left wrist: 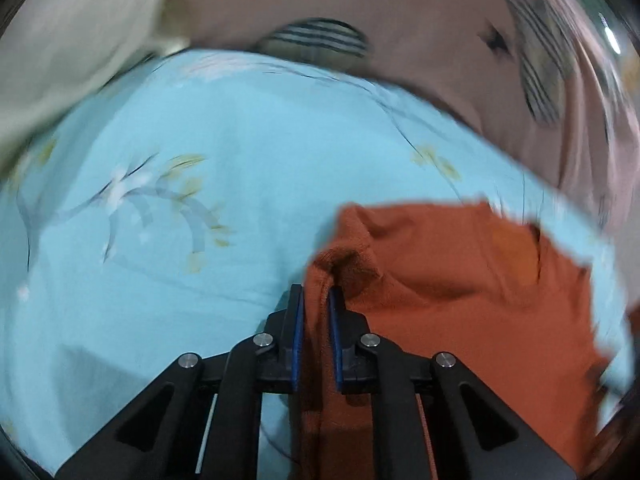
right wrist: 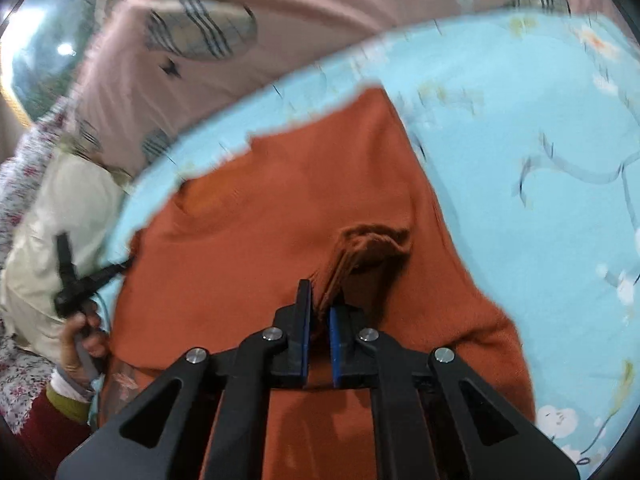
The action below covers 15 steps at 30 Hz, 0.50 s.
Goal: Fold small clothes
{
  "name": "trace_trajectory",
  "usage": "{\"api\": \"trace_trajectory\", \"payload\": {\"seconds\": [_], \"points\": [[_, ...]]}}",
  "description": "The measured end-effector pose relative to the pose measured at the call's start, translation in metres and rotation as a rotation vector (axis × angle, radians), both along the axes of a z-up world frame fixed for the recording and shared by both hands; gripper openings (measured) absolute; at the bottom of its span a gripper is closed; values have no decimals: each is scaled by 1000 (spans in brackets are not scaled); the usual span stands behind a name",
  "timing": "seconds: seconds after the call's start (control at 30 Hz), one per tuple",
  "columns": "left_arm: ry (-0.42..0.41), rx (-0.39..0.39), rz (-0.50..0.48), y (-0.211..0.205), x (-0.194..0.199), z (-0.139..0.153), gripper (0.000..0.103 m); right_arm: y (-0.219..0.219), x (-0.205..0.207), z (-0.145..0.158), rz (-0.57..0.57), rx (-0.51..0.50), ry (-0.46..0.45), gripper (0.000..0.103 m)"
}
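A rust-orange knit garment [left wrist: 460,280] lies on a light blue flowered bedsheet [left wrist: 200,152]. My left gripper [left wrist: 316,292] is shut on a bunched edge of the garment at its left side. In the right wrist view the same orange garment [right wrist: 280,200] spreads over the sheet [right wrist: 540,140], and my right gripper [right wrist: 320,300] is shut on a pinched fold of it near the middle. The left gripper [right wrist: 76,280] also shows at the garment's left edge, held by a hand. Both views are motion-blurred.
A pink quilt with striped patches [left wrist: 400,20] lies along the far side of the bed, also in the right wrist view [right wrist: 240,40]. A cream-coloured cloth [left wrist: 60,60] sits at the left; it shows in the right view too [right wrist: 60,220].
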State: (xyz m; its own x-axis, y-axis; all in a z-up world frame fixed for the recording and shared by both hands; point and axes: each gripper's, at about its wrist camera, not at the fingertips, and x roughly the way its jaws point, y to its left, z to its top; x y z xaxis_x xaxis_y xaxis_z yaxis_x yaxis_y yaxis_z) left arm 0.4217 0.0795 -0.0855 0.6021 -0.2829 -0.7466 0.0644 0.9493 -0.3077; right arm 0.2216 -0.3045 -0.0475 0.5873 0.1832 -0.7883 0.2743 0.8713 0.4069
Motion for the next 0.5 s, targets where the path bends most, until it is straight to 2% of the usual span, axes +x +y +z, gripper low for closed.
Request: {"api": "trace_trajectory", "payload": {"seconds": [0.07,0.13,0.2,0.23,0.3,0.37,0.4,0.47,0.5], "points": [[-7,-79,66,22,-5,9,7,-4,-4,-4,-5,32,19,11],[-3,-110,33,27,-7,16,7,-7,-13,3,-22,15,3,17],[-15,-104,-27,19,-13,25,8,-8,-19,15,-48,-19,-32,19],[-24,-88,-67,10,-16,30,8,-9,-21,19,-57,-24,-52,20],[-24,-40,-144,-16,-16,35,17,-8,-22,27,-74,-42,-88,20],[-11,56,-175,-42,-12,34,21,-2,-21,38,-85,-90,-134,20],[-1,126,-176,-53,-8,29,19,1,-18,42,-76,-92,-152,20],[13,195,-171,-67,-4,18,18,11,-6,44,-8,-45,-169,20],[34,232,-141,-66,3,11,14,17,0,42,29,-35,-164,21]]}}
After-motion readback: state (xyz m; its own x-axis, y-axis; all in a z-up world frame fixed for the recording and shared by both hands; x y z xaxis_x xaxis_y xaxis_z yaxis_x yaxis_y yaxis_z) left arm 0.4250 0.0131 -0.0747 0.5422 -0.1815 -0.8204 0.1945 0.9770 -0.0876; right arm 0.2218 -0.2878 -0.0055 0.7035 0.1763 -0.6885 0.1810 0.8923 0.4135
